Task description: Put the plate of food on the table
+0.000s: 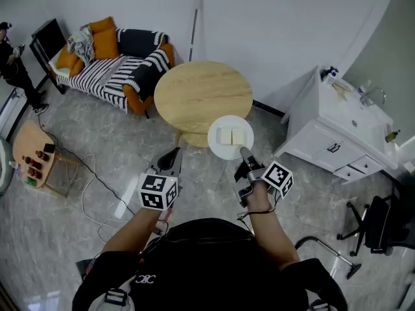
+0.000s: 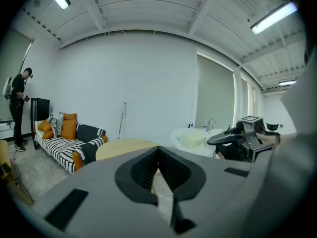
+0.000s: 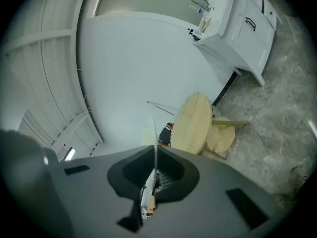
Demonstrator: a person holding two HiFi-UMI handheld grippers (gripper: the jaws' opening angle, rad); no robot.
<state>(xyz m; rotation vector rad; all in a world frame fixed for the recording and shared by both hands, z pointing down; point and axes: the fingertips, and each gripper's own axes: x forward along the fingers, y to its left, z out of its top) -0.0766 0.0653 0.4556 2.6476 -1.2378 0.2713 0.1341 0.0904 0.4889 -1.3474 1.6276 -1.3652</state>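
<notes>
While the right gripper (image 1: 244,155) clamps its rim, the plate of food (image 1: 231,137) hangs at the round table's (image 1: 194,96) near edge; the left gripper (image 1: 170,158), jaws together and empty, hovers short of the table over open floor (image 1: 104,141).

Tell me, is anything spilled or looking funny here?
Nothing is spilled. One thing looks a bit odd: the plate is pinched only by its rim in the right gripper, and part of it pokes out past the edge of the round table. The two pale food pieces lie flat on it.
</notes>
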